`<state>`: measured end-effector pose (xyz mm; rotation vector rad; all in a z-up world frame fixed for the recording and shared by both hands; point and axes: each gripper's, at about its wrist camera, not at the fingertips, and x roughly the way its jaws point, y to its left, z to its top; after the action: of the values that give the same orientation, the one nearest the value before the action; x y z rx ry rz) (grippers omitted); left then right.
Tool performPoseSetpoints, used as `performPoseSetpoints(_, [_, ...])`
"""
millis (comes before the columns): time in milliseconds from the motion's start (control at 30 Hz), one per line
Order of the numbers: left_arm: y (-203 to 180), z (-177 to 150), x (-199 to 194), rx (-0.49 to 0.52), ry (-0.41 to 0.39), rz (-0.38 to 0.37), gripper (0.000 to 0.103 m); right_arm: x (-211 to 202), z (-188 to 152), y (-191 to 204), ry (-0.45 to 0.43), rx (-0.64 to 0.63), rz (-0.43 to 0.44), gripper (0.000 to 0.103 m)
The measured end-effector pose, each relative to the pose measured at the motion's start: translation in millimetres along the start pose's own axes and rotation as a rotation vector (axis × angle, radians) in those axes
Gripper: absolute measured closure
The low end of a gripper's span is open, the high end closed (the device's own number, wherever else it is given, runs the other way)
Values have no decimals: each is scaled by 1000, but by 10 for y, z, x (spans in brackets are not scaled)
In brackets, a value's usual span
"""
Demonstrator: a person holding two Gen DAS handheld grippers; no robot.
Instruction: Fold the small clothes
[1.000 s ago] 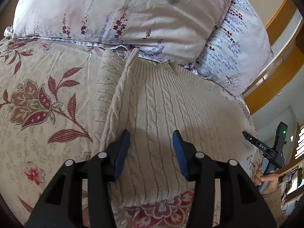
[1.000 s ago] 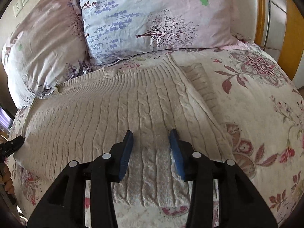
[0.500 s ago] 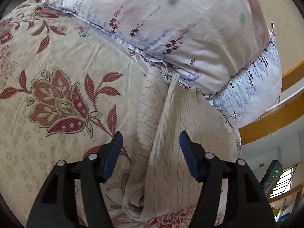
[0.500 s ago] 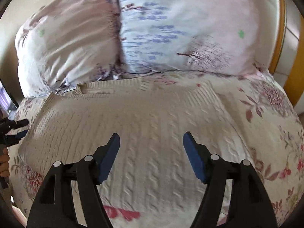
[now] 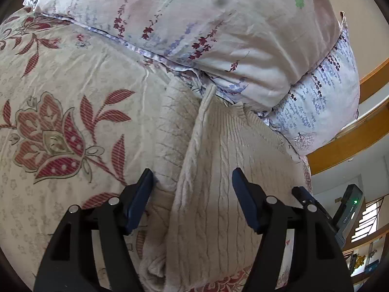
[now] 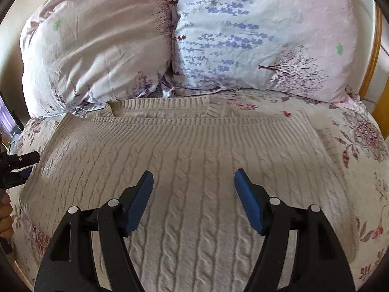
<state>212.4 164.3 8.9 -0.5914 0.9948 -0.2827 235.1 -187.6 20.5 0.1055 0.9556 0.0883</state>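
A cream cable-knit sweater lies flat on the flowered bedspread, its ribbed neck toward the pillows. My right gripper hovers open over the middle of the sweater's body, nothing between its blue pads. In the left wrist view the sweater's left side edge runs up the picture with a sleeve folded in beneath it. My left gripper hangs over that edge with its jaws opening, the fold lying below and between the pads, untouched. The left gripper's tip shows at the far left of the right wrist view.
Two flowered pillows stand against the headboard just behind the sweater's neck. A wooden bed frame runs along the right. Bare bedspread spreads left of the sweater. A person's hand is at the left edge.
Both grippers' jaws have spread wider. The left gripper slid to the sweater's left edge and rolled. The right gripper shifted left over the sweater's middle, off the folded right side.
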Motion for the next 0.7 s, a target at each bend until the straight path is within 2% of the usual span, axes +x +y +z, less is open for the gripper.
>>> performPoseSetpoints(33, [-5,5,12,0,-3,1,37,64,-13,35,23,-18,-18,30])
performPoseSetpoints(133, [-27,12,39,1,-11,4,37,70,-53,136,-6,-64,-69,27])
performPoseSetpoints(367, [-37,29,78,-20,-20,-3,38,57,-50,115,2,-54,-53,27])
performPoseSetpoints(500, [-13,37,132,-48,5,-21,60,71,-46,97,5,-55,-44,27])
performPoseSetpoints(700, [-2,45,140,-83,16,-38,63,70,-45,109,7,-55,-43,27])
